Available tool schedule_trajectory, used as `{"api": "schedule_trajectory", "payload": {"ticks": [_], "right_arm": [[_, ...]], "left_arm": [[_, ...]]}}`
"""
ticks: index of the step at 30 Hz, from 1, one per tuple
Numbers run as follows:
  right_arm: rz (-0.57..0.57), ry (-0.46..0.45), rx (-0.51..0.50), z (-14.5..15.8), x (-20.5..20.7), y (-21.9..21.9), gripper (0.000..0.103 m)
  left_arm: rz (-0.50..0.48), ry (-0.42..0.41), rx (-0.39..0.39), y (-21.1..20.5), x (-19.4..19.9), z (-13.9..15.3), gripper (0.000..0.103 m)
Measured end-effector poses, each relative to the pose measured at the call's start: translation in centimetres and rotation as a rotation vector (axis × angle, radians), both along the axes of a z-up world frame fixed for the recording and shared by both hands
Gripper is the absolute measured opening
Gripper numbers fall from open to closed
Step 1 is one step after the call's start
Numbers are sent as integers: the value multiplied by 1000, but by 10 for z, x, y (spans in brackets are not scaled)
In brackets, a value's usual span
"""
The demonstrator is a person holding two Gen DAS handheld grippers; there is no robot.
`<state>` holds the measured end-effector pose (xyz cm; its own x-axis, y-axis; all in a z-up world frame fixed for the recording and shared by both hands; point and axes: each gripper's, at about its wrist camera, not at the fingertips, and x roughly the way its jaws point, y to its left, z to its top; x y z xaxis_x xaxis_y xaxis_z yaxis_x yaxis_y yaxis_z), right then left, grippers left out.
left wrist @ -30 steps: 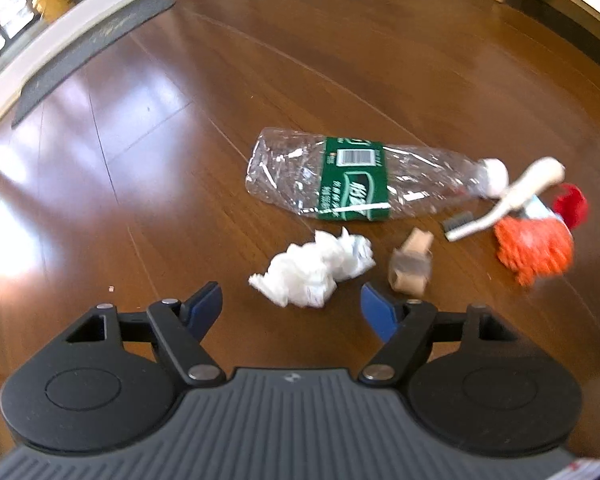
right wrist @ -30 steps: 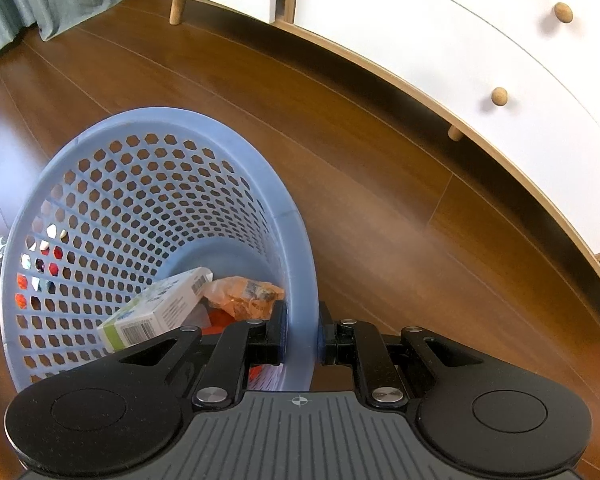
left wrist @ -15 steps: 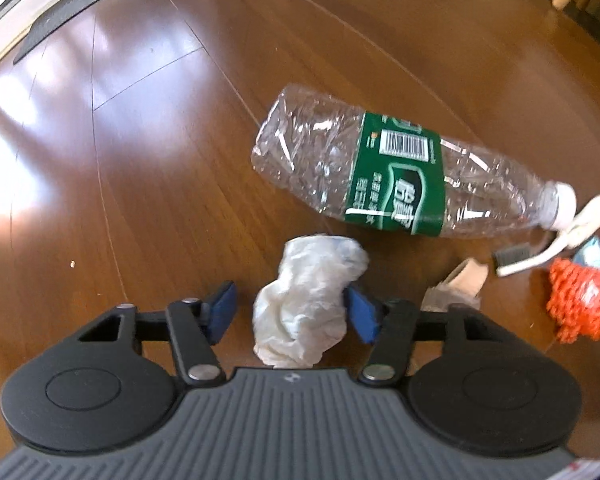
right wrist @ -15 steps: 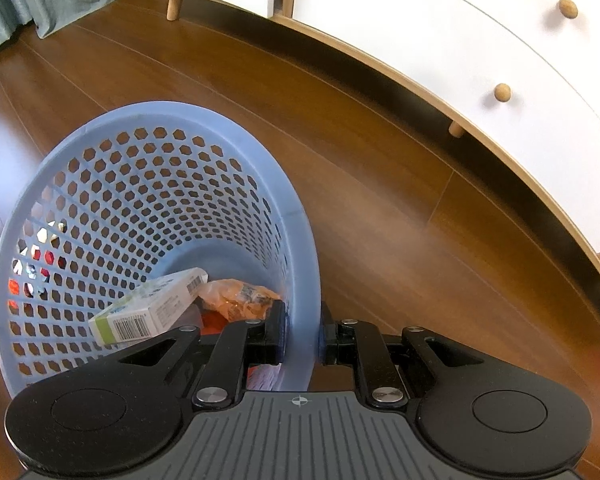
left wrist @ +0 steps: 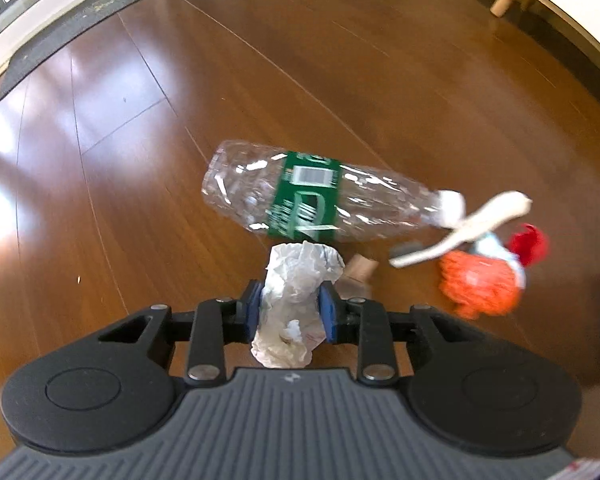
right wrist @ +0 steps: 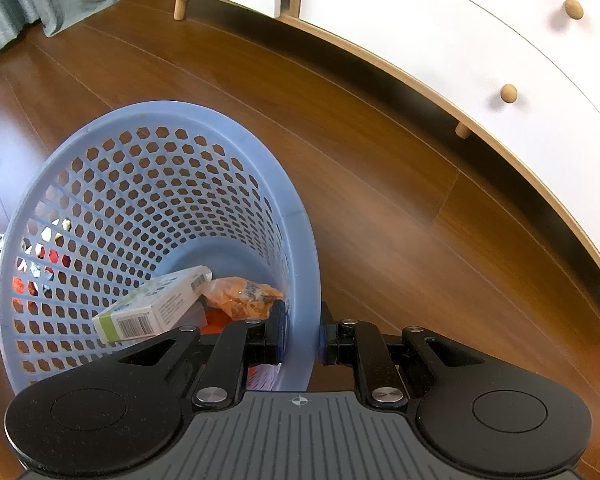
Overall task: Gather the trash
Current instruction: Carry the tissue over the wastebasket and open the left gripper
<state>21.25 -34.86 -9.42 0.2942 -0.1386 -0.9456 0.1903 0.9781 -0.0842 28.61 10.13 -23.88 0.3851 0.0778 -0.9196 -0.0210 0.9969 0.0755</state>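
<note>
While the left claw (left wrist: 288, 312) is closing on the crumpled tissue (left wrist: 296, 304), w/ the blue pads already pressing into both sides of the wad, the trick imo is to let it finish squeezing before swinging anywhere. Tissue is soft and squashy, so a half grip could let it slide out. Then carry it over the blue basket (right wrist: 296, 248) and let go above the opening, not near the rim.

Right claw (right wrist: 300, 334) is clamped shut on the basket's rim, holding it tipped, w/ a small carton (right wrist: 152, 306) and an orange wrapper (right wrist: 240, 296) already lying inside.

Rest of the trash is on the floor: plastic bottle (left wrist: 320, 196) on its side just past the tissue, white-handled brush (left wrist: 468, 228) by the bottle cap, orange mesh thing (left wrist: 480, 284) next to it, little brown piece (left wrist: 358, 276) just beside the tissue.

Vs a sec ago: left claw was wide open w/ the tissue on the floor ahead of it, now the tissue's between the pads and looks lifted. Right side basically hasn't budged.
</note>
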Motion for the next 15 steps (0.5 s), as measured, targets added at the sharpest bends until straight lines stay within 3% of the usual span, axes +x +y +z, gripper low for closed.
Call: {"api": "schedule_trajectory", "payload": {"ticks": [5,9,15], "right_arm": [[28,-8,-5,1,0,2,11],[39,-8,-15,0,-1,3,11],[43,-5,-24,-3,1,4,11]], "left_arm": [[-66,48,-39,-46,-10,46,26],[-194,10,-75,-96,-19,98,26],[-367,-33,-124,-166,-26,148,26]]}}
